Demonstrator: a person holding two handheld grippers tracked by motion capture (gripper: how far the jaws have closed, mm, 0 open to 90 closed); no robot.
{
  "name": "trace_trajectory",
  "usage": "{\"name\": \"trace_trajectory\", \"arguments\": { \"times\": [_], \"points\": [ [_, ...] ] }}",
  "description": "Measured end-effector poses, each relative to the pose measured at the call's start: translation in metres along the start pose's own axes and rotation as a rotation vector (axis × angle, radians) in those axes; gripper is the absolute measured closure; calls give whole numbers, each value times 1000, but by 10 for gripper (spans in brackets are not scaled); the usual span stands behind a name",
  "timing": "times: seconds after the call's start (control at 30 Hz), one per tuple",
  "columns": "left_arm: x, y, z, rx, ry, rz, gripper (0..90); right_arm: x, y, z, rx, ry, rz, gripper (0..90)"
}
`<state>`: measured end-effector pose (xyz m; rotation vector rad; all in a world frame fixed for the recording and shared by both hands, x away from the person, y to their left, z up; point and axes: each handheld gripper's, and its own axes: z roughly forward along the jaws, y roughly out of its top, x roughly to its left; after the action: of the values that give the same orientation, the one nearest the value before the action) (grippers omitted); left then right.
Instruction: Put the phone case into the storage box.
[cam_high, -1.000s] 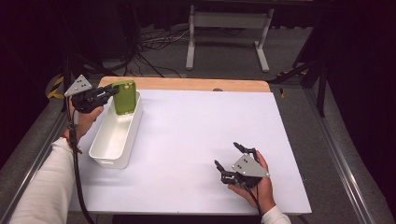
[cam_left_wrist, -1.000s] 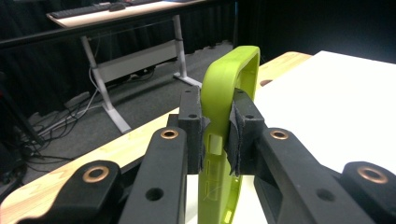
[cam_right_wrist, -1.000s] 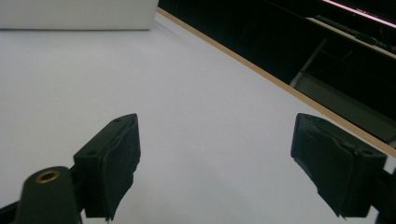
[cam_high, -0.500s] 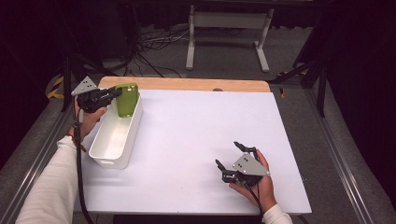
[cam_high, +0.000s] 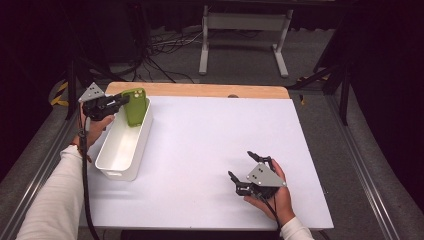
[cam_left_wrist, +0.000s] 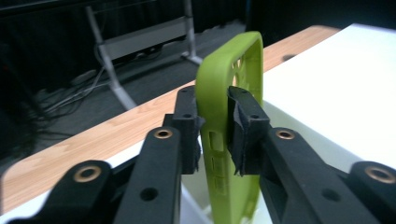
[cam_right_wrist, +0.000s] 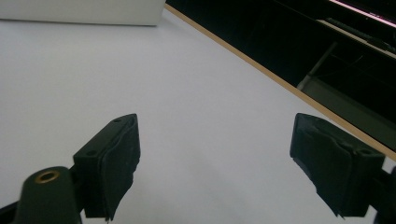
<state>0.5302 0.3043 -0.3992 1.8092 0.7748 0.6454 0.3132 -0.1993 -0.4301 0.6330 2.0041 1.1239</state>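
The green case (cam_left_wrist: 229, 121), with the left gripper's (cam_left_wrist: 212, 135) jaws just easing around it, is best lowered upright into the far end of the bin (cam_high: 116, 170) before full release.

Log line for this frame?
left gripper: shut on green silicone phone case | above white plastic bin | right gripper: open, empty

White-topped table (cam_high: 200, 145) with wooden far edge; carries long white bin (cam_high: 122, 150) at left, well apart from right gripper (cam_high: 248, 171).
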Motion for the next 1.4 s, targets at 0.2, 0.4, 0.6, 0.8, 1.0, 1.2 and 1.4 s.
{"name": "trace_trajectory", "arguments": {
  "times": [0.2,0.4,0.6,0.8,1.0,1.2,1.4],
  "points": [
    [-3,3,5,34,37,42,718,1,0,1,7,5,-2,172],
    [2,7,8,37,71,45,696,0,-1,1,7,3,1,170],
    [4,7,14,74,116,60,667,0,-2,3,14,8,4,170],
    [5,4,17,96,132,42,615,-1,-2,2,14,5,2,170],
    [4,4,17,120,133,45,529,-1,-2,3,21,-11,0,170],
    [1,9,10,88,132,38,469,-1,1,3,8,-11,-4,171],
    [-2,16,1,66,143,34,411,0,-1,0,4,-10,-6,170]
  ]
}}
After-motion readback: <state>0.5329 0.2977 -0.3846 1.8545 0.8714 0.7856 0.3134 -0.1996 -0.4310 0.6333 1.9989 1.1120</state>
